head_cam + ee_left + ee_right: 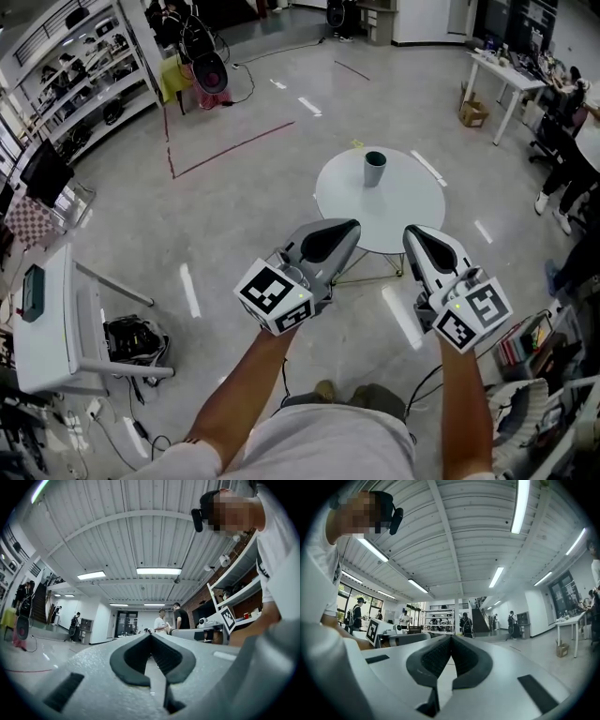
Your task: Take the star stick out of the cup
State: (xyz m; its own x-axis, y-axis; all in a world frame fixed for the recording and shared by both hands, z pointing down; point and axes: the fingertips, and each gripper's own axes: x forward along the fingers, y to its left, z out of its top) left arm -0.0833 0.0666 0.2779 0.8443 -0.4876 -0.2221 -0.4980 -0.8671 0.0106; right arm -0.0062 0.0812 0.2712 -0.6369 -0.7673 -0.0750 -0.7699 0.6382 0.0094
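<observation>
Cup (pixel 375 169) on round table (pixel 412 211), just beyond left tool (pixel 350 227) and right tool (pixel 412 234) side by side

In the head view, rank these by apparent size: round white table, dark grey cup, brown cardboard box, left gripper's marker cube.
1. round white table
2. left gripper's marker cube, though nearness to the camera inflates it
3. dark grey cup and brown cardboard box look about alike; not ranked
</observation>
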